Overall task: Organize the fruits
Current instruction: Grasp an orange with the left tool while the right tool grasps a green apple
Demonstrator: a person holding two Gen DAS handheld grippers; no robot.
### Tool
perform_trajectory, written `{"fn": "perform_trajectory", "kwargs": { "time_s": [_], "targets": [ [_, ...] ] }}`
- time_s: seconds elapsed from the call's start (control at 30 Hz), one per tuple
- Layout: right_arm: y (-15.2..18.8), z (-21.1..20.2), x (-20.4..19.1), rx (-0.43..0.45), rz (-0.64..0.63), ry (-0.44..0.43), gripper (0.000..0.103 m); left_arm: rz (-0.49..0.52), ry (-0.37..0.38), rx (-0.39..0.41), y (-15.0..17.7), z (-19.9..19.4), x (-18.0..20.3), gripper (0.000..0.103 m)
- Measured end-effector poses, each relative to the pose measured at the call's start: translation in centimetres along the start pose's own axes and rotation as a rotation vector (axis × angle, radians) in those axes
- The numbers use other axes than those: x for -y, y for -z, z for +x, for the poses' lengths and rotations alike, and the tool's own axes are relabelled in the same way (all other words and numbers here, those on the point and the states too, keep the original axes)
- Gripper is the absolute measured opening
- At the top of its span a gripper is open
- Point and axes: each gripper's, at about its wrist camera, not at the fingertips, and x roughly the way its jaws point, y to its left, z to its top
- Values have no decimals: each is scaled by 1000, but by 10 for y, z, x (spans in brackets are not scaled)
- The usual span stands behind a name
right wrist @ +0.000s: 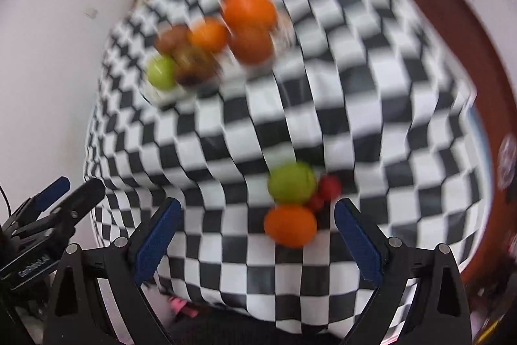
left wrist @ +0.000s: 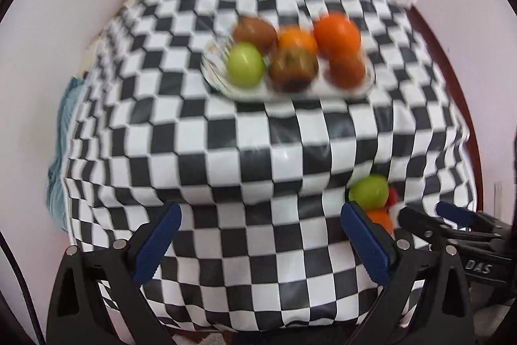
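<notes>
A white plate (left wrist: 219,80) on the checkered cloth holds several fruits: a green apple (left wrist: 245,64), brown fruits (left wrist: 293,69) and oranges (left wrist: 336,35). Near the table's front lie a green apple (right wrist: 292,182), an orange (right wrist: 290,225) and small red fruits (right wrist: 329,187); the apple also shows in the left wrist view (left wrist: 369,191). My left gripper (left wrist: 260,243) is open and empty above the front of the cloth. My right gripper (right wrist: 255,240) is open and empty, with the loose orange between its fingers' line, just ahead. Both views are blurred.
The checkered cloth (left wrist: 258,151) covers the whole table. White walls stand left and behind. A dark red-brown floor edge (right wrist: 452,31) runs along the right. Each gripper shows in the other's view, the right one (left wrist: 452,225) and the left one (right wrist: 55,209).
</notes>
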Motion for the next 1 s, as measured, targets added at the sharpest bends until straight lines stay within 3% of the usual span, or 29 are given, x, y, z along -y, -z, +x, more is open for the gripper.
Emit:
{"fn": "perform_trajectory", "kwargs": {
  "time_s": [0.17,0.27,0.47,0.67,0.7,0.8,0.93,1.0],
  "targets": [
    [16,53,37,-113,128,-77,94,24,13,-105,3,35,14,101],
    [22,73,56,-155,218,-124,92,6,82,-168,4,52,22,101],
    [29,61,91,-97,299,-91,92,29,267,-283,7,86,64,101],
    [37,35,137,-22,397,-15,90,88,356,-370,18,119,105,101],
    [34,31,143,-15,406,-7,90,90,364,-371,19,122,109,96],
    [35,19,155,6,421,11,90,120,363,-377,25,131,122,62],
    [36,9,163,17,429,11,90,133,369,-350,33,126,117,61],
    [36,7,162,20,415,11,90,118,338,-324,35,113,98,61]
  ]
}}
